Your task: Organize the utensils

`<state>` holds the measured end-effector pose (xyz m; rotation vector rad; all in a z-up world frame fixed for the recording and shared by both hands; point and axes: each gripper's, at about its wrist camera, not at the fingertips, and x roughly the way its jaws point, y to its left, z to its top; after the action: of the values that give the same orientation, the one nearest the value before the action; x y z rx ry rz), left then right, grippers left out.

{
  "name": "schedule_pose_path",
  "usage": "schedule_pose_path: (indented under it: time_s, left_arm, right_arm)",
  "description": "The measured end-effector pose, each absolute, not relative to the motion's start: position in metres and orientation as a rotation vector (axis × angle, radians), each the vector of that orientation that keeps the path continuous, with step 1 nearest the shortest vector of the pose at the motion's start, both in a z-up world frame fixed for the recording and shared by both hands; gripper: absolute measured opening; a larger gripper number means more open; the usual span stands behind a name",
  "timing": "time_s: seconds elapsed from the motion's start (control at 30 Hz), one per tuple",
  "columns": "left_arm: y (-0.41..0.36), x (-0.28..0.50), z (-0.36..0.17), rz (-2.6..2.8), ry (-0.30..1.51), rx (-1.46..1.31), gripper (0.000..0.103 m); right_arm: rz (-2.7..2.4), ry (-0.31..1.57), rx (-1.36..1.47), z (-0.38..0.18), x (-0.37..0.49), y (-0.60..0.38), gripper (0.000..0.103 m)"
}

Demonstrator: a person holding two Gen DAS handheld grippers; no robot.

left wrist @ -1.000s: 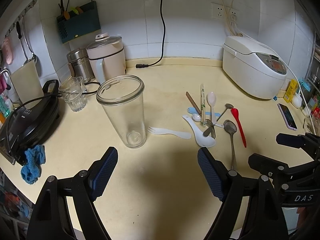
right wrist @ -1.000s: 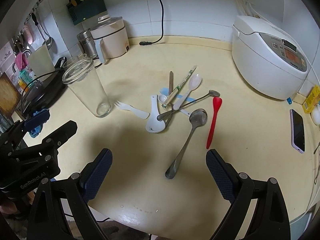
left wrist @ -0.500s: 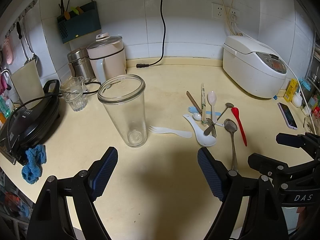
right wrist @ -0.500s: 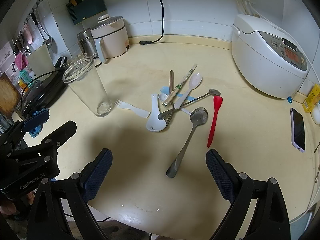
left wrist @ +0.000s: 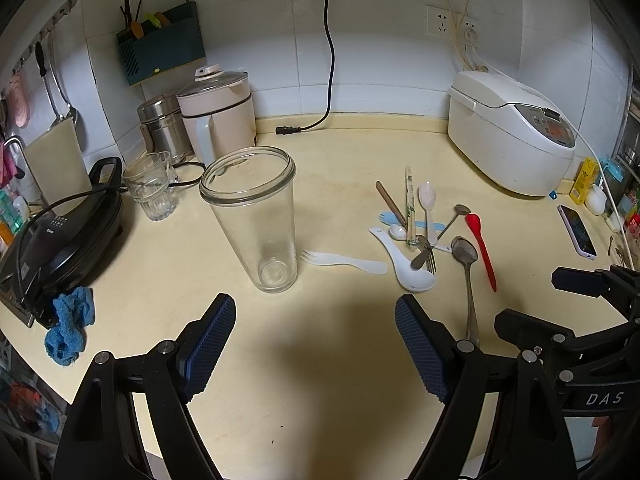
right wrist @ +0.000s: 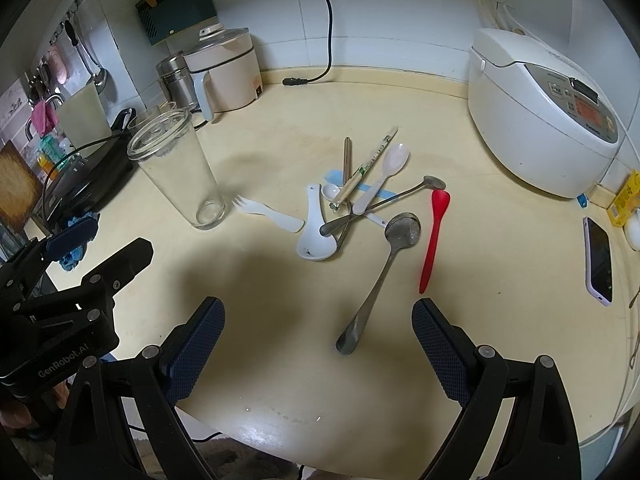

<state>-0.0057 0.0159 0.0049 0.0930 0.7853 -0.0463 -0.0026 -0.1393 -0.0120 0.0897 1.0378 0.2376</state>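
Utensil pile (right wrist: 360,200) on cream counter (right wrist: 500,240), centre, loosely crossed: white soup spoon (right wrist: 316,236), wrapped chopsticks (right wrist: 368,168), pale plastic spoon (right wrist: 386,174). Large steel spoon (right wrist: 384,276) and red spoon (right wrist: 434,236) lie beside pile; white spork (right wrist: 268,212) between pile and glass.

Versus 1.0 s ago: layout unchanged; both views shifted only slightly.

Tall clear glass (left wrist: 256,220) upright, left of pile, nothing inside.

Left gripper (left wrist: 314,350) fingers spread, holding nothing. Right gripper (right wrist: 318,346) fingers spread, holding nothing, above steel spoon handle.
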Motion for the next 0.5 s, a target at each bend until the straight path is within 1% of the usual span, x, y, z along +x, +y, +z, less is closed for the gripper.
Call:
schedule_pose_path:
  time_s: [0.5]
  left_arm:
    - [0.0157, -0.0067, 0.0028, -0.047, 0.79, 0.092, 0.085]
  right_arm:
    - [0.239, 1.044, 0.092, -0.0141, -0.0019, -0.1398, 0.095]
